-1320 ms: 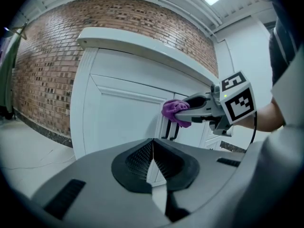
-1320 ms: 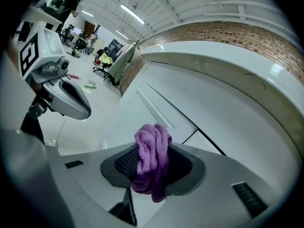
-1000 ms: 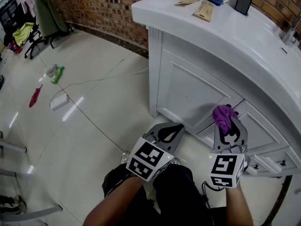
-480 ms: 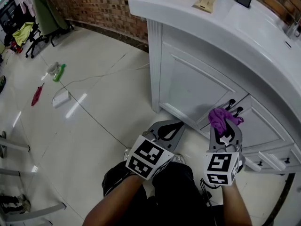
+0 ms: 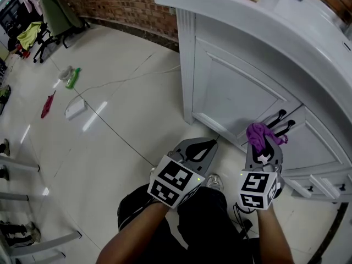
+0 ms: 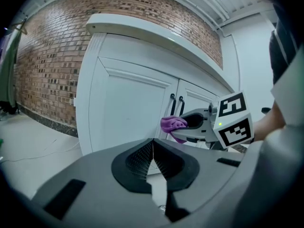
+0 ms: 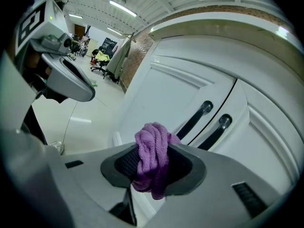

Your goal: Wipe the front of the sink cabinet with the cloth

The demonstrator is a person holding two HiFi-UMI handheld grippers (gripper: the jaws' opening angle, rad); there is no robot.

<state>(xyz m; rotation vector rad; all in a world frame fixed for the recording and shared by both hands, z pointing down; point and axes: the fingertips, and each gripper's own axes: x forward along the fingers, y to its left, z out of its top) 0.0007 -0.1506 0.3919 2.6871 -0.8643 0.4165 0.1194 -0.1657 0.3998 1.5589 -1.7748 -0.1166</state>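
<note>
Our purple cloth (image 5: 262, 134), pinched fast in the right gripper (image 5: 265, 143), has slid just below the 2 black handles (image 5: 279, 116) on the cabinet front (image 5: 236, 89), so wiping seems under way. Our left gripper (image 6: 153, 147) stays closed and empty.

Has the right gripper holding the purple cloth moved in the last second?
Yes. The right gripper with the purple cloth has dropped back from the black door handles, which it covered before.
</note>
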